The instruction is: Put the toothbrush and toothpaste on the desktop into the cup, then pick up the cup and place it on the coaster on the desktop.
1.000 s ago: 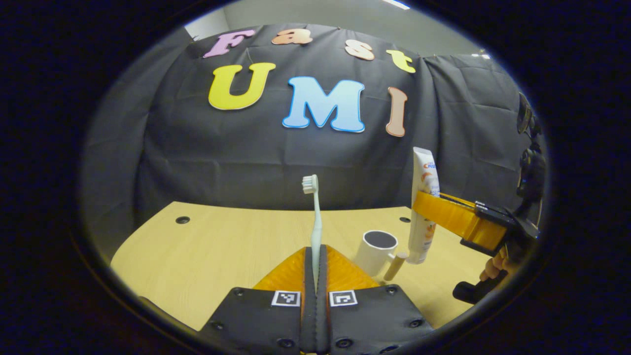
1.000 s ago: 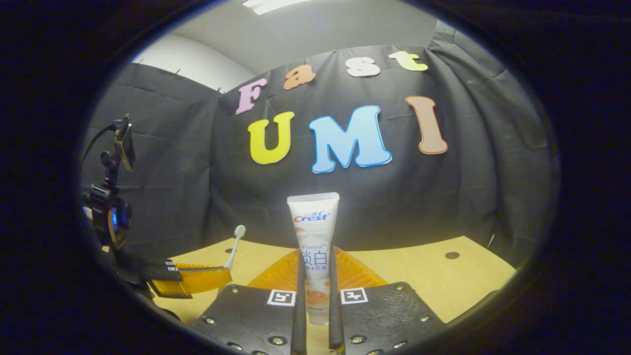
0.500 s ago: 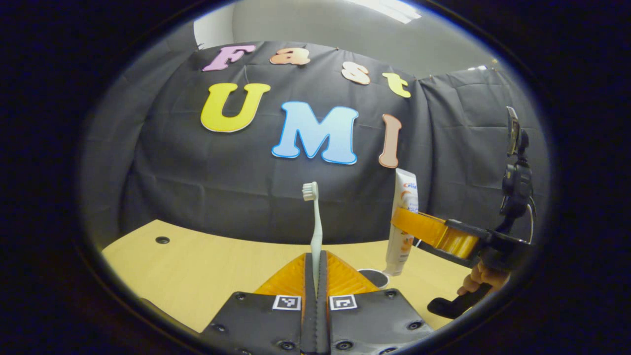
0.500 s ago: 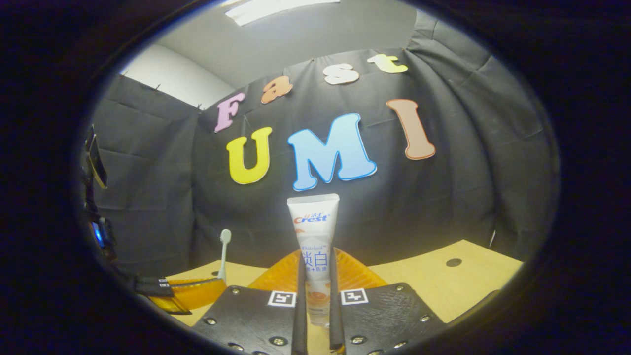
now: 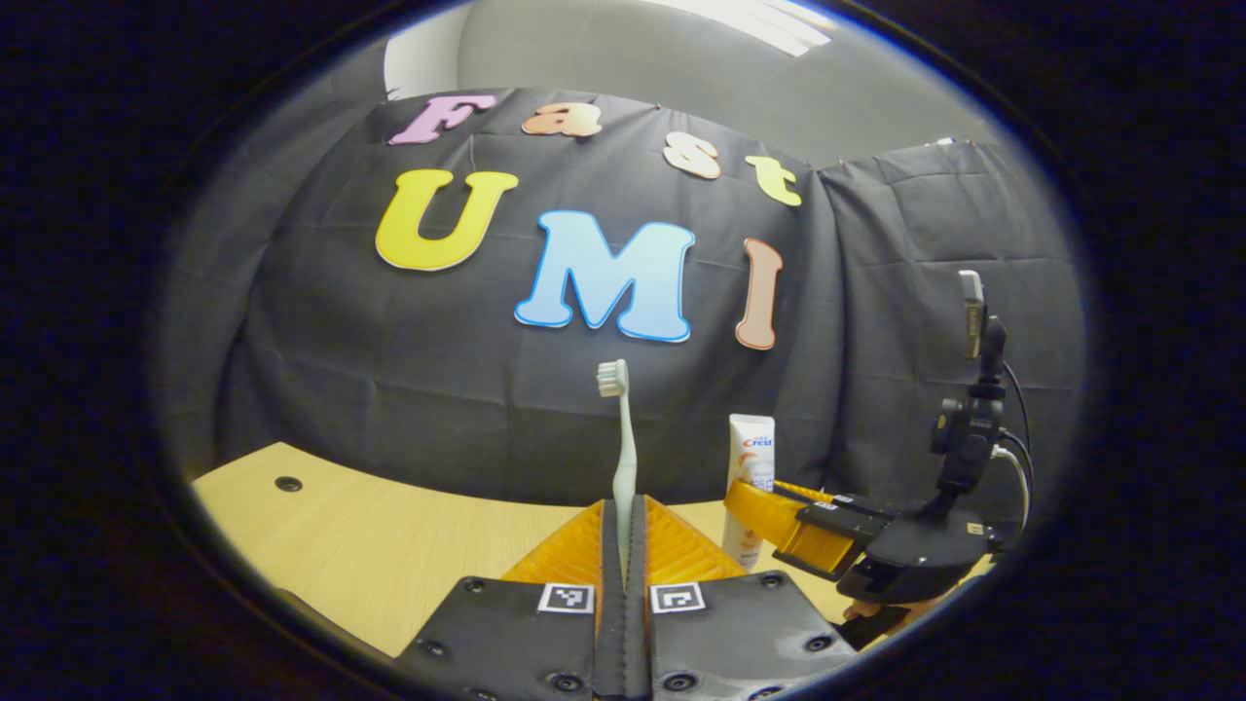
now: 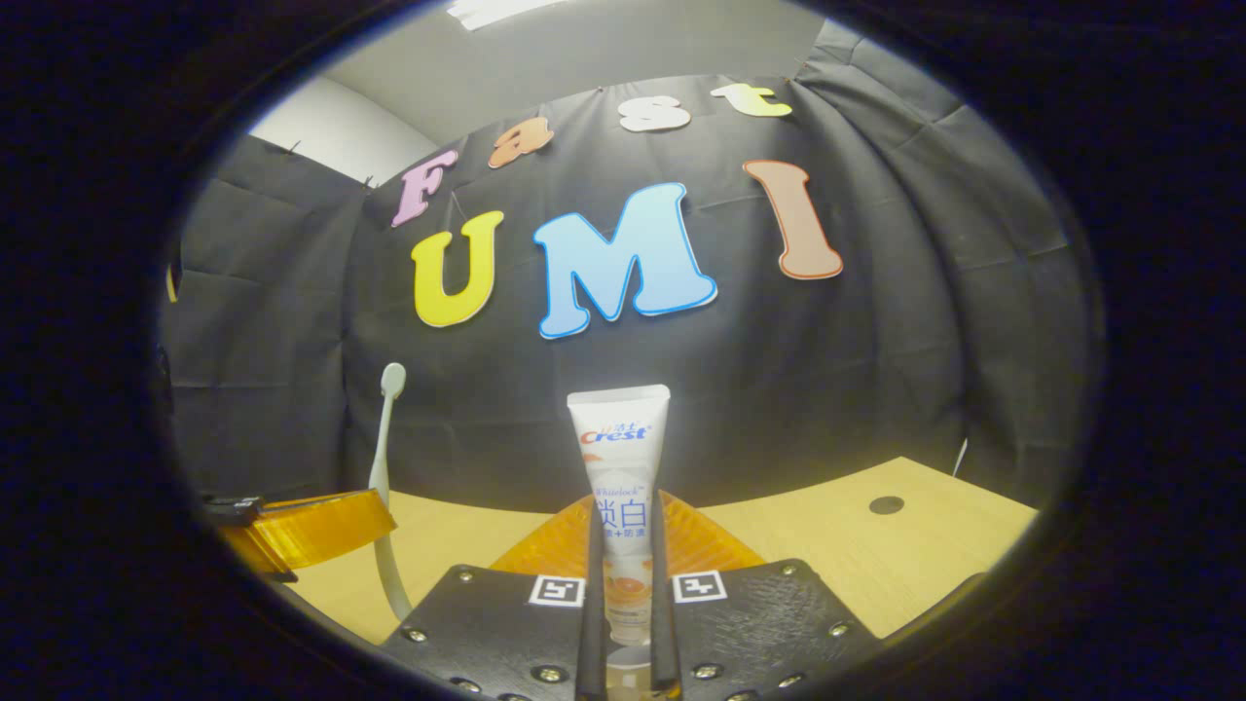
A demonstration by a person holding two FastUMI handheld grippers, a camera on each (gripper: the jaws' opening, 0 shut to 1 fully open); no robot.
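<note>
In the left gripper view my left gripper is shut on a pale toothbrush that stands upright, bristles on top. To its right the right gripper holds a white toothpaste tube upright above the wooden desktop. In the right gripper view my right gripper is shut on that toothpaste tube, crimped end up. At the left of this view the left gripper carries the toothbrush, raised over the desk. The cup is hidden behind the fingers.
The light wooden desktop has round cable holes at its far left and far right. The black cloth wall closes the back. A hand grips the right gripper's handle low at the right.
Both cameras tilted upward, so the cup dropped out of the left gripper view. The right gripper with the tube sank lower and nearer the left one; the toothbrush stands taller in the right gripper view.
</note>
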